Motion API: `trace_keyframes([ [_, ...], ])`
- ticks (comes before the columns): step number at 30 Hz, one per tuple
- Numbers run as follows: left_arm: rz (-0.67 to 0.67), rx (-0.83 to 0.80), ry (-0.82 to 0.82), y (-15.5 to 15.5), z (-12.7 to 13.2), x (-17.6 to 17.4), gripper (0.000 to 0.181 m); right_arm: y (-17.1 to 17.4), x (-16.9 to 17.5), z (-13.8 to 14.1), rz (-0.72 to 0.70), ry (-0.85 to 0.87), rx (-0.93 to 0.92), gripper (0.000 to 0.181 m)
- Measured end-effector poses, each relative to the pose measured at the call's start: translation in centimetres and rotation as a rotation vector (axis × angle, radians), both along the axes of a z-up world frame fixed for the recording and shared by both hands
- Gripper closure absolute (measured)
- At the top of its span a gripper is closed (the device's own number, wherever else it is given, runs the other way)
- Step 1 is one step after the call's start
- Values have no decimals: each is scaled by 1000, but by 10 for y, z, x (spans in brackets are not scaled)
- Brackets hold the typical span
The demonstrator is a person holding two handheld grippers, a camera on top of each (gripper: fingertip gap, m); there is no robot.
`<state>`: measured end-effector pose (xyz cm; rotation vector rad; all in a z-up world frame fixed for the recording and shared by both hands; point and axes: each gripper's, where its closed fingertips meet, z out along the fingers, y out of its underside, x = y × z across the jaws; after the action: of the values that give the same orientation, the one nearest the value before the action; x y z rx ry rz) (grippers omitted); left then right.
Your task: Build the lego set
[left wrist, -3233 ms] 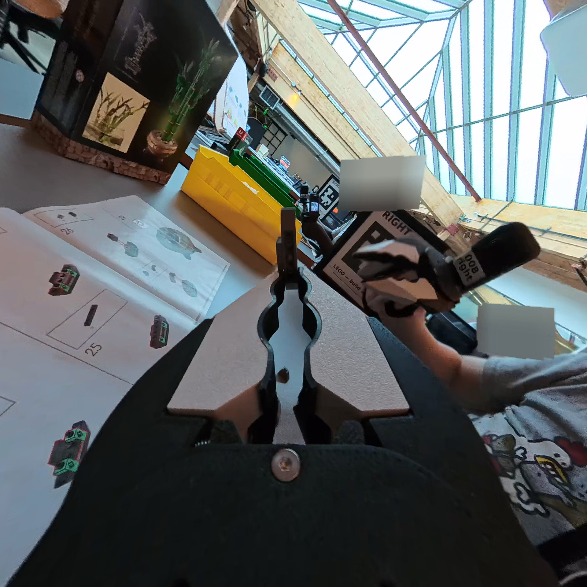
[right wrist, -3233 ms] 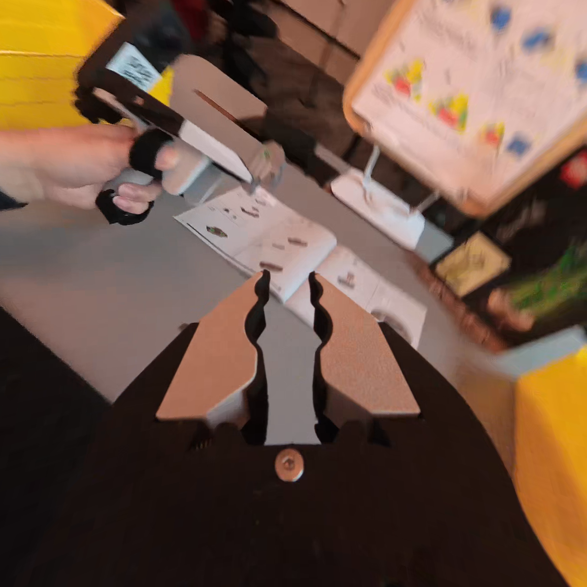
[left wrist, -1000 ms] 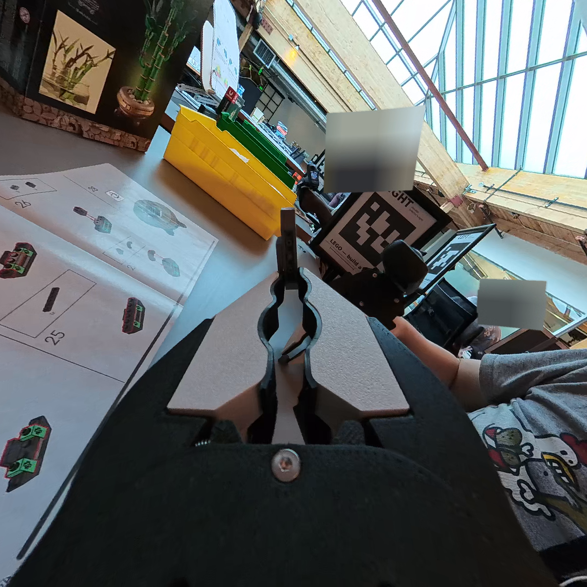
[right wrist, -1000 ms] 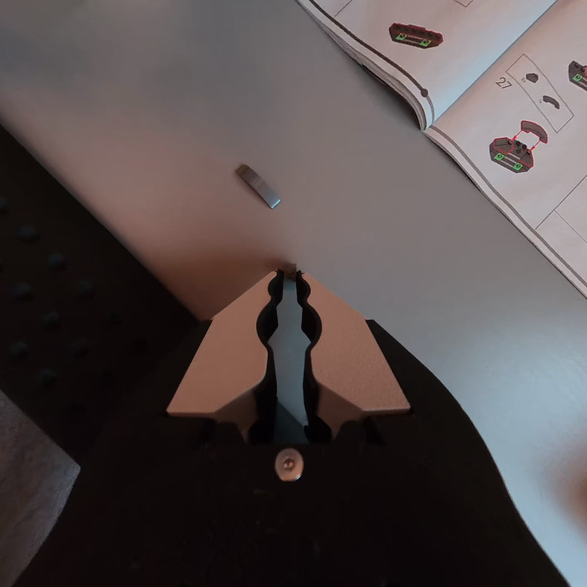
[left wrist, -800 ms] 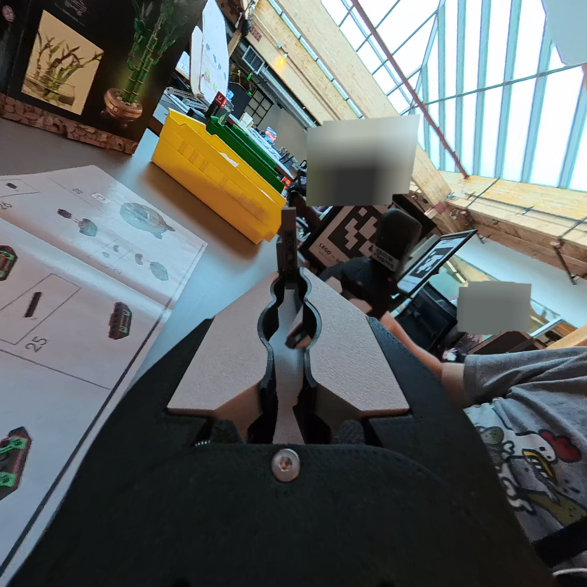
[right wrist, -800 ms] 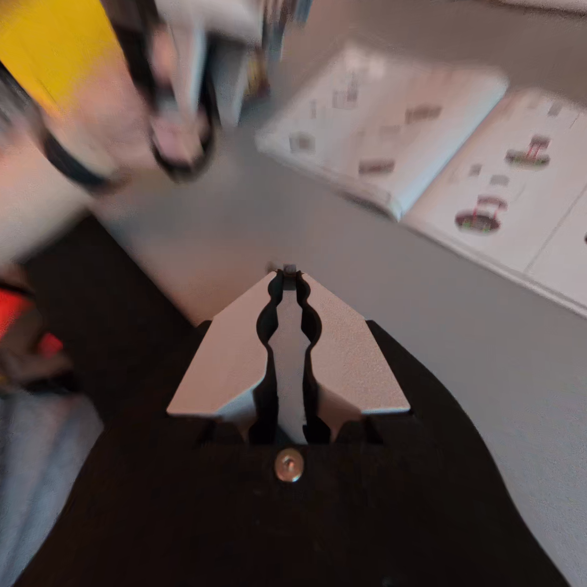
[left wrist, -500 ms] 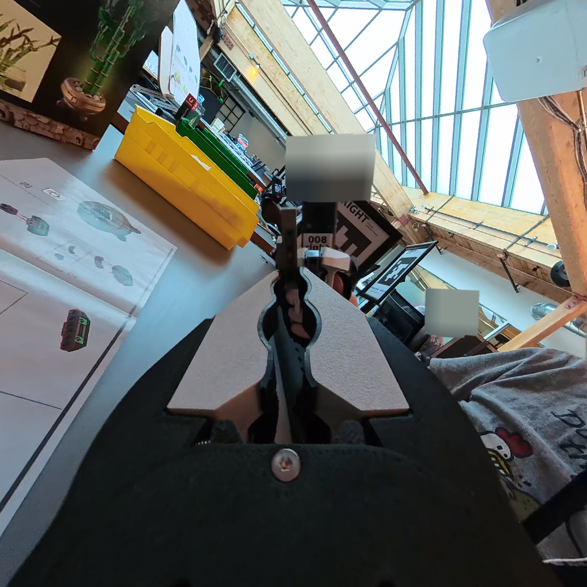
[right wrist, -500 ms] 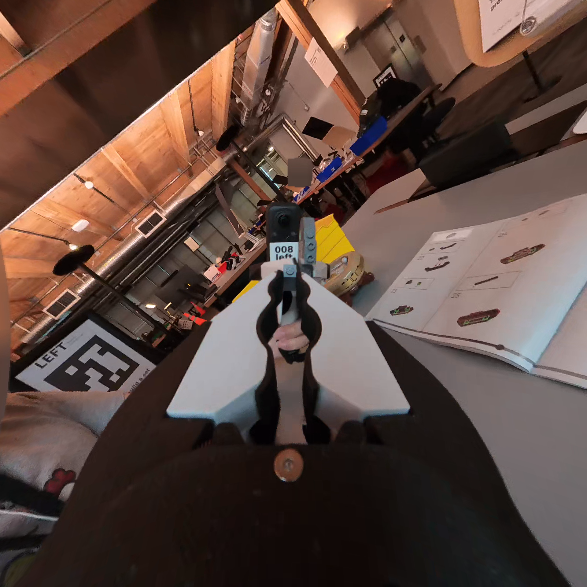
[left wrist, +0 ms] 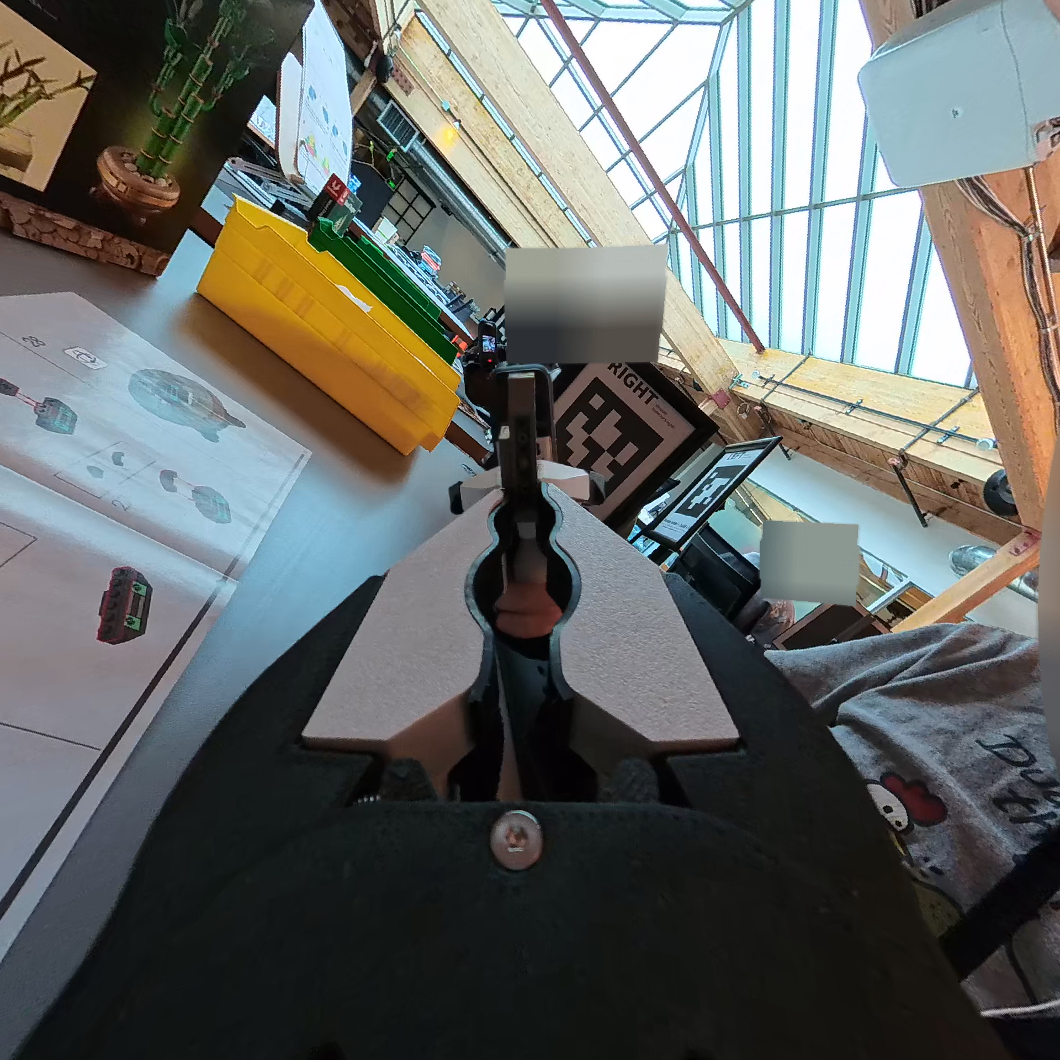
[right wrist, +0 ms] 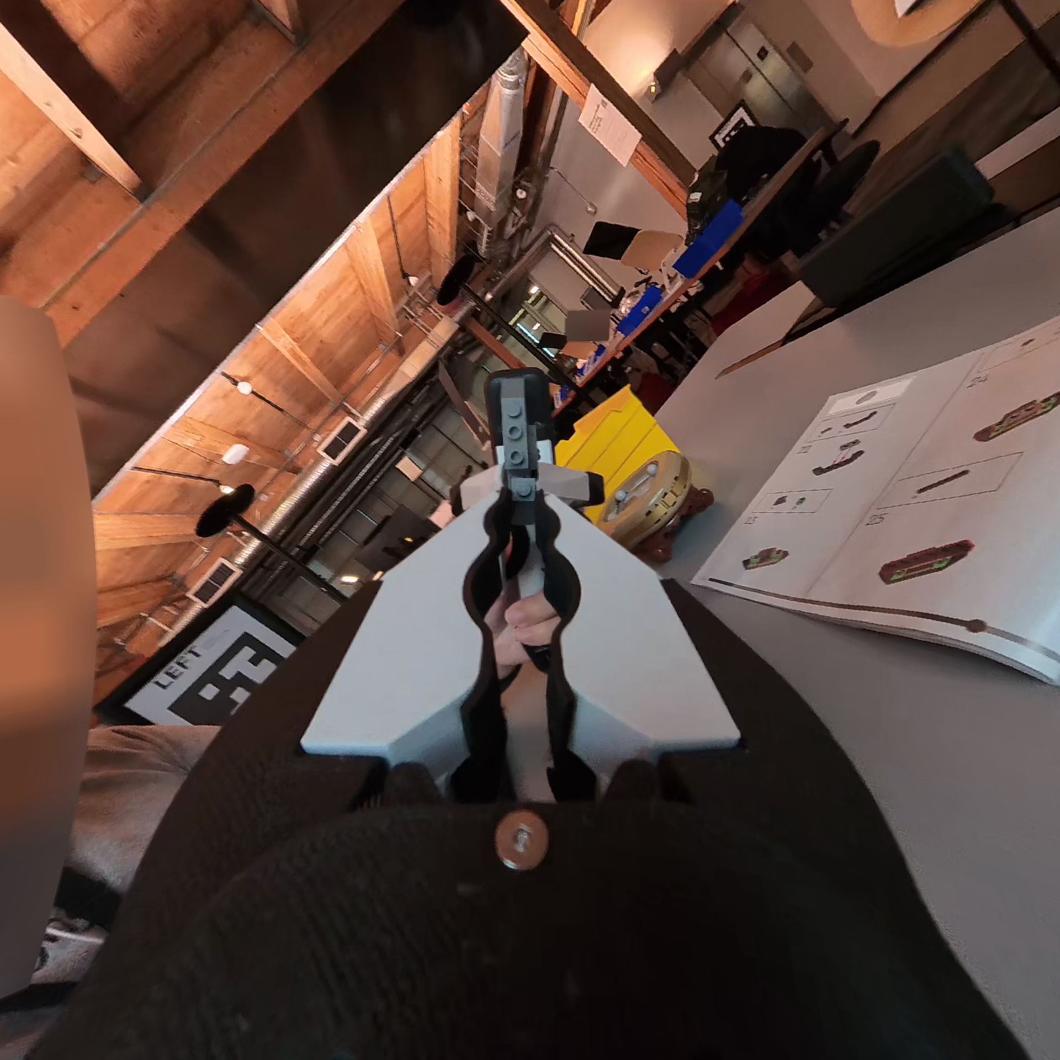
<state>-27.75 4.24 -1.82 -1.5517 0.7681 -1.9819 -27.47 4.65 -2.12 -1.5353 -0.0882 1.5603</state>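
Note:
My left gripper (left wrist: 521, 494) is shut on a long dark grey Lego plate (left wrist: 521, 427) that sticks out past its tips, held above the table. My right gripper (right wrist: 523, 500) is shut on a small grey Lego piece (right wrist: 523, 492). The two grippers point at each other, tip to tip. In the right wrist view the small piece sits against the near end of the studded grey plate (right wrist: 516, 427). The open instruction booklet (left wrist: 86, 516) lies on the grey table and also shows in the right wrist view (right wrist: 906, 516).
A yellow bin (left wrist: 321, 338) with a green bin (left wrist: 384, 287) behind it stands at the back of the table, beside the black Lego box (left wrist: 115, 97). A round tan and brown Lego assembly (right wrist: 651, 505) rests near the yellow bin (right wrist: 616, 441). A person's grey-shirted torso (left wrist: 946, 745) is at the right. Only a small space, under 4 cm, lies between the two pairs of fingers.
My right gripper closed on the small grey piece at the table, swung up and came tip to tip with my left gripper. The left gripper kept hold of the plate and turned rightwards.

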Motion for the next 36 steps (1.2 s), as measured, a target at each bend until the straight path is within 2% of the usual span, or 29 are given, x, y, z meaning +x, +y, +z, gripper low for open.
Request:
trace_keyframes([
  [8,10,7,25,2,-4,0,176,2,1,0,-1,93,-14,176],
  [16,15,0,36,3,-6,1,176,3,1,-2,-16,72,14,176],
  [22,18,31,61,2,-7,0,176,3,-1,-4,-55,-64,71,175],
  [36,-15,42,52,-2,-5,-2,176,-2,-4,-3,-3,12,74,175],
])
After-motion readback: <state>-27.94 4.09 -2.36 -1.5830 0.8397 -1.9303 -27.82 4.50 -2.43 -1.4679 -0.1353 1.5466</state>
